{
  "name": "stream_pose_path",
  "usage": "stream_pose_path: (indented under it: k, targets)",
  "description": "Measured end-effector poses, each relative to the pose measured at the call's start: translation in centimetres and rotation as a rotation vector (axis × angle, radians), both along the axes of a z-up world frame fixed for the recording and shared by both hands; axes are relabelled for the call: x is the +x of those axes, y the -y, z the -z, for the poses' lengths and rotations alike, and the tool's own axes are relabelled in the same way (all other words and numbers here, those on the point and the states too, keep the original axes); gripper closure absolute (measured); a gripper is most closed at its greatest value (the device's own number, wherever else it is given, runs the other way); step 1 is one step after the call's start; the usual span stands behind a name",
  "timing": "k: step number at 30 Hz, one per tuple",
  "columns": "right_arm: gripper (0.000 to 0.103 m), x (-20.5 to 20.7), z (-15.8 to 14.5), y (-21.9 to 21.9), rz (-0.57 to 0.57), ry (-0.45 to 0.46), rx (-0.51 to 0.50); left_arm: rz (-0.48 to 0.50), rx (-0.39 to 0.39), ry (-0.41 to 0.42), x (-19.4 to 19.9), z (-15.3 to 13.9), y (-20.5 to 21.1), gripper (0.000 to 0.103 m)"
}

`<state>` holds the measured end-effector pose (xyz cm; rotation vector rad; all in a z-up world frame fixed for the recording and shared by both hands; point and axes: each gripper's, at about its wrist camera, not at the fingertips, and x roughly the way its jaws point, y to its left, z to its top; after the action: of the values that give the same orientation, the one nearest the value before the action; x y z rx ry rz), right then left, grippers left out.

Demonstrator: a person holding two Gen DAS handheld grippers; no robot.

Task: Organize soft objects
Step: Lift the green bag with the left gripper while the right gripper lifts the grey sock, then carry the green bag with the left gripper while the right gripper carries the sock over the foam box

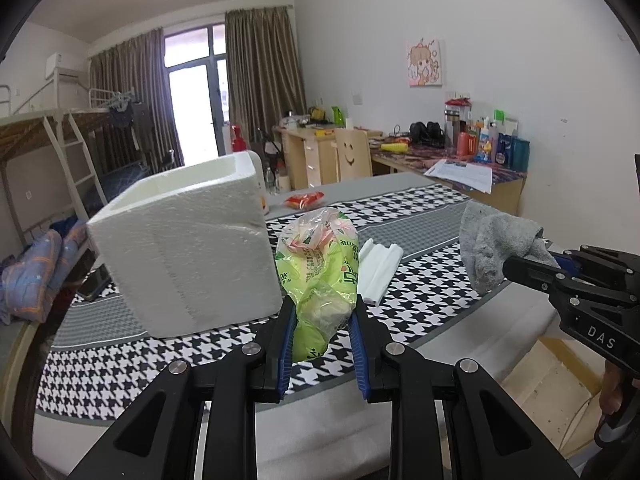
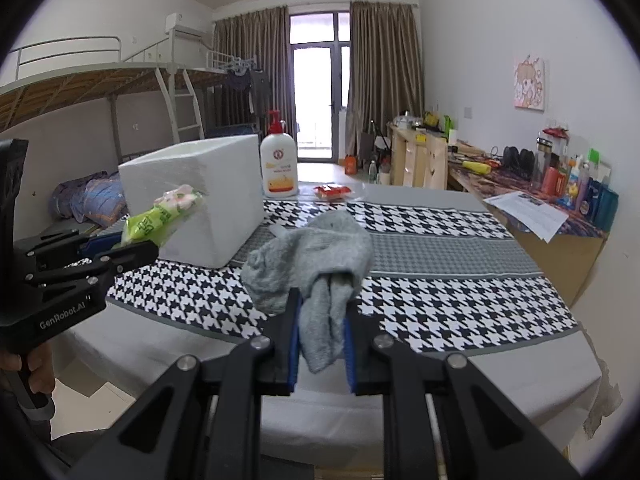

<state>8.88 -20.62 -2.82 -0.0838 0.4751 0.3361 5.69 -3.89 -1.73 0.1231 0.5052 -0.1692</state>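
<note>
My left gripper [image 1: 323, 312] is shut on a green and pink plastic tissue pack [image 1: 320, 268], held above the table just right of the white foam box [image 1: 184, 248]. The pack also shows in the right wrist view [image 2: 160, 218] beside the box [image 2: 200, 196]. My right gripper [image 2: 320, 312] is shut on a grey towel [image 2: 316, 268], held above the houndstooth cloth. In the left wrist view the towel [image 1: 492, 248] hangs at the right from the right gripper [image 1: 520, 264].
A houndstooth cloth [image 2: 460, 304] covers the table. A white foam strip [image 1: 378, 270] lies behind the pack. A lotion pump bottle [image 2: 279, 164] and a red packet [image 2: 331, 192] stand at the far edge. A cluttered desk [image 2: 540, 200] runs along the right wall.
</note>
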Motion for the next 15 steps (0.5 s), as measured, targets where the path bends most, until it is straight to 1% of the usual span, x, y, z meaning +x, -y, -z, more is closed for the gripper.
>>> stream_pose_path:
  k: [10,15]
  targets:
    - [0.081,-3.7,-0.9,0.0,-0.011,0.072,-0.014,-0.009,-0.013,0.076,-4.7,-0.9,-0.4,0.076]
    - [0.081,-5.1,-1.0,-0.1,-0.023,0.096,-0.022,-0.013,-0.007,0.098,-6.3,-1.2,-0.3,0.076]
